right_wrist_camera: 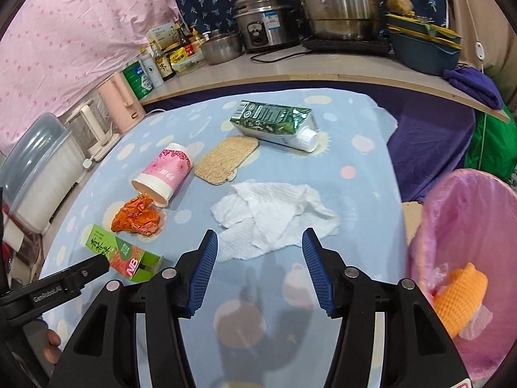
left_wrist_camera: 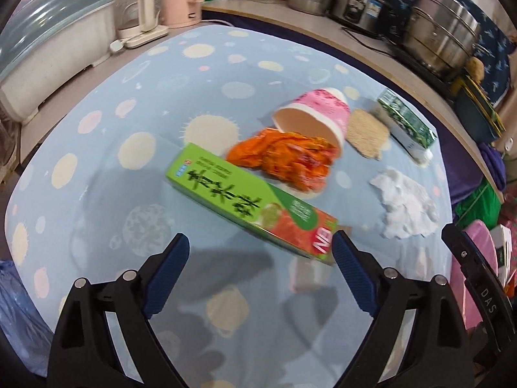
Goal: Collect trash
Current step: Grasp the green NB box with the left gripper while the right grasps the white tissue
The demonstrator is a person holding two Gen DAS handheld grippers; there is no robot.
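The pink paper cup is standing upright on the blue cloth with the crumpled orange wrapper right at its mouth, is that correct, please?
Not quite: the pink paper cup is lying on its side, not standing upright. The right wrist view shows this clearly. The rest holds: it rests on the blue cloth, and the crumpled orange wrapper sits right at its open mouth.

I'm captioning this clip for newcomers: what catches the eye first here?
Litter strewn over the spotted blue tablecloth: a crumpled orange wrapper at the mouth of a tipped pink cup, a green box nearer the camera, and white tissue mid-table. At the right edge stands a pink-lined bin.
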